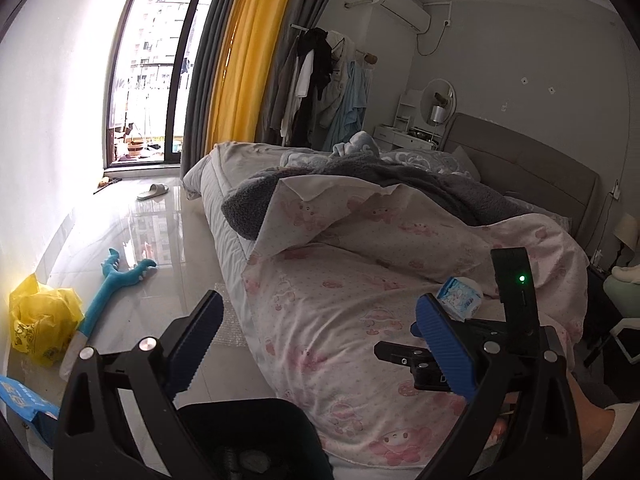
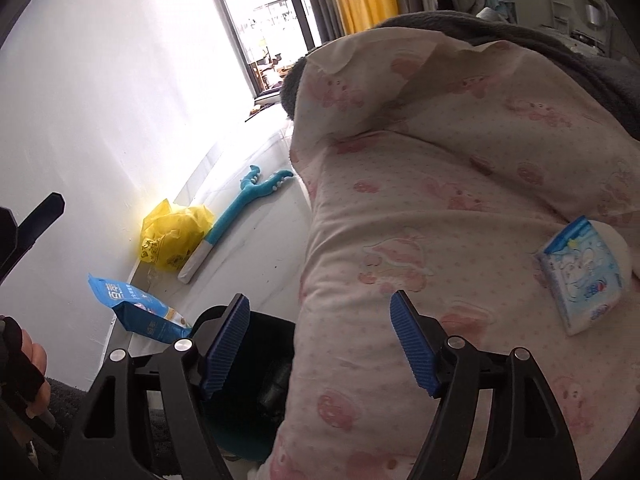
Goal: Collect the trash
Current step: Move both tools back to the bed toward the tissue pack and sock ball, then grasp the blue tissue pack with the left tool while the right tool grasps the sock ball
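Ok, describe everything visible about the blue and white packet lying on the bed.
The packet is a small, soft, pillow-shaped pack in glossy plastic film, pale blue and white, with a cartoon figure and some print too small to read. It looks intact and puffy, with a crimped seam along its upper end. It lies flat and askew on the pink-patterned duvet, near the edge of the bed. A white rounded object sits right behind it, apparently touching. Neither gripper touches it; the left wrist view shows it beyond the right gripper.
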`<act>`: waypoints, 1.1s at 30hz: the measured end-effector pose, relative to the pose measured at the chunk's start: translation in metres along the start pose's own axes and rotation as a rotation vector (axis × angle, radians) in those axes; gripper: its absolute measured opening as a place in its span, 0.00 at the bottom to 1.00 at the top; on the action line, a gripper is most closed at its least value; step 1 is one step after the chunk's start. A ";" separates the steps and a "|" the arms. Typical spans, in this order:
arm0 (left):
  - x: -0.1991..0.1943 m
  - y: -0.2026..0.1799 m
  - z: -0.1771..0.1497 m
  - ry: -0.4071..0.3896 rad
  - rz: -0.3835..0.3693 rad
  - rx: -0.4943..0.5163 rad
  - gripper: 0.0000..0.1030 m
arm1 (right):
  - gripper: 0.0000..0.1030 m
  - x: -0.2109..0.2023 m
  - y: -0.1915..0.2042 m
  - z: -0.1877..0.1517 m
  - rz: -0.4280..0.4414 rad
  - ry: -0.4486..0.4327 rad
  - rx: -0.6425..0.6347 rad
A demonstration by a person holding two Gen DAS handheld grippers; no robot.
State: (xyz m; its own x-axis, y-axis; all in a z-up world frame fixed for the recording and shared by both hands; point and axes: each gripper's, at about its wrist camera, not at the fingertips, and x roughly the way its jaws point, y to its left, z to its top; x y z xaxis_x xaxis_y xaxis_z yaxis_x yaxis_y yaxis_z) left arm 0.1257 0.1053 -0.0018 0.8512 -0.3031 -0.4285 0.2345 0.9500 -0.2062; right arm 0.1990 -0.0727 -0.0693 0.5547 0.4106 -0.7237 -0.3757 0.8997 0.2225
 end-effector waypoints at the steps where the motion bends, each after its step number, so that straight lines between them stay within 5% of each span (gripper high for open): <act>1: 0.004 -0.002 -0.001 0.006 -0.005 -0.002 0.96 | 0.72 -0.003 -0.006 0.000 -0.004 -0.006 0.007; 17: 0.048 -0.056 -0.004 0.059 -0.106 0.048 0.96 | 0.73 -0.047 -0.087 -0.013 -0.114 -0.066 0.011; 33: 0.095 -0.123 -0.030 0.128 -0.187 0.315 0.96 | 0.75 -0.080 -0.158 0.006 -0.088 -0.103 0.061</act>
State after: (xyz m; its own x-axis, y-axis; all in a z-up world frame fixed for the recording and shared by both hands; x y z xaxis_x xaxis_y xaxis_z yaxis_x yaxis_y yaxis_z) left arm 0.1634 -0.0427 -0.0439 0.7192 -0.4613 -0.5196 0.5297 0.8480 -0.0195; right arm 0.2183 -0.2464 -0.0429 0.6580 0.3401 -0.6718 -0.2781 0.9389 0.2029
